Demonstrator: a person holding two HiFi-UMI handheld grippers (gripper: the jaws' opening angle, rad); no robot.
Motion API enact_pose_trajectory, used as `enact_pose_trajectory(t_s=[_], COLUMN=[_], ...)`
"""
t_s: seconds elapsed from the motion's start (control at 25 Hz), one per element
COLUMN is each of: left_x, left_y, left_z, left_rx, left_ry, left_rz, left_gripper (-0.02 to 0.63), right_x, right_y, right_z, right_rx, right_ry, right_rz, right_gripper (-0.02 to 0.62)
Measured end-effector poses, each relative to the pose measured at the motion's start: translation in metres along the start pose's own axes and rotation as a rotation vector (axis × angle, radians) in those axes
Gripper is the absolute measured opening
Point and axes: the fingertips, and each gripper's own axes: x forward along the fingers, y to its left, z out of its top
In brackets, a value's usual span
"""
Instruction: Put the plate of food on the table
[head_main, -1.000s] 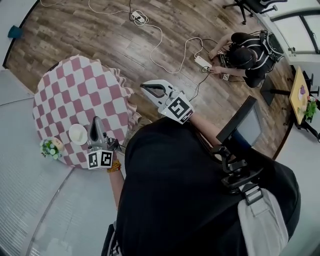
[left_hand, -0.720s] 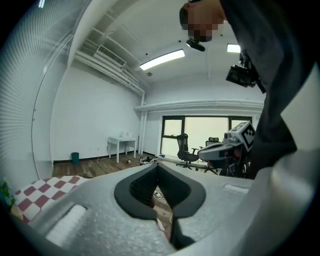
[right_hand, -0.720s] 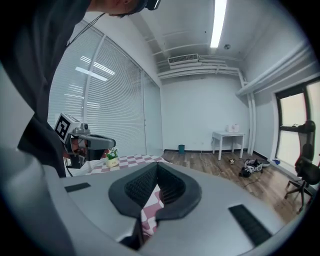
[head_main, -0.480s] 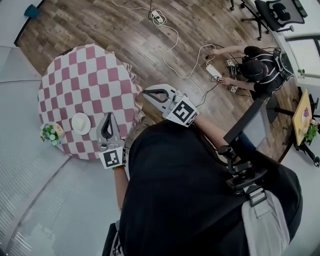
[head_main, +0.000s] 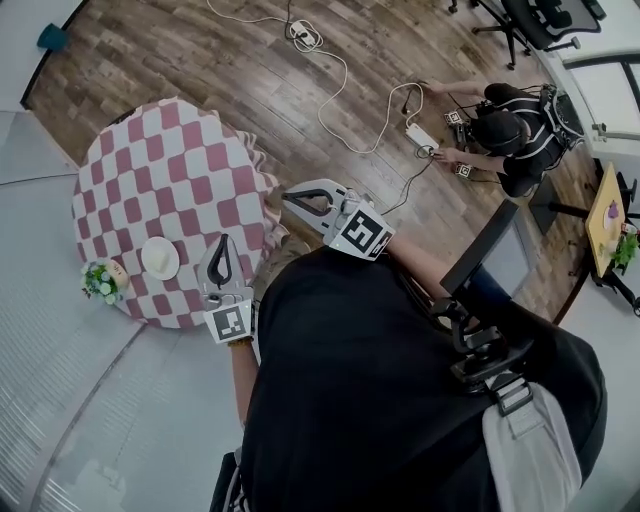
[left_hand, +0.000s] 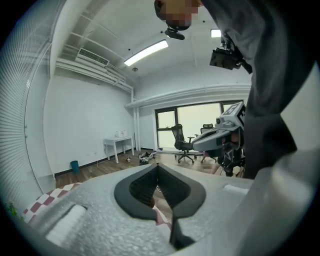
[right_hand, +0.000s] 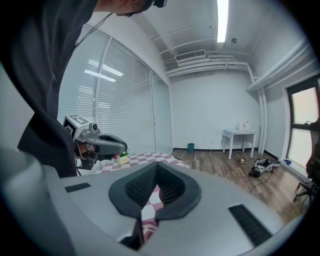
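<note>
The white plate (head_main: 160, 258) rests on the round table with the red-and-white checked cloth (head_main: 170, 170), near its front edge; what lies on it is too small to make out. My left gripper (head_main: 222, 239) hovers just right of the plate, clear of it, jaws shut and empty. In the left gripper view its jaws (left_hand: 157, 168) meet at the tips with nothing between them. My right gripper (head_main: 285, 196) hangs past the table's right edge, also shut and empty, as the right gripper view (right_hand: 157, 165) confirms.
A small flower pot (head_main: 103, 281) stands left of the plate at the table's rim. A person (head_main: 505, 120) sits on the wooden floor at the far right among cables and a power strip (head_main: 421, 135). An office chair (head_main: 530, 15) stands at the top right.
My left gripper has drawn away from the plate to the right, staying shut. The plate stays on the table. The right gripper has hardly moved.
</note>
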Motion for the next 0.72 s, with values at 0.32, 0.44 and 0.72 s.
enact_pose_trajectory(t_s=[0.32,0.44,0.72], left_x=[0.008,0.006,0.002], left_y=[-0.015,-0.021,-0.029], left_z=[0.009,0.007,0.007], left_rx=[0.031,0.038,0.094], left_ry=[-0.009,-0.001,0.009], left_rz=[-0.033,-0.040,-0.050], left_gripper=[0.005,0.005,0.006], right_x=[-0.016,-0.020,-0.025], right_y=[-0.005,-0.001,0.002], right_z=[-0.005,-0.005,-0.008], right_rx=[0.011,0.019,0.013], right_ry=[-0.009,-0.013,-0.014], right_rz=[-0.031,-0.029,-0.024], right_gripper=[0.008,0.008,0.008])
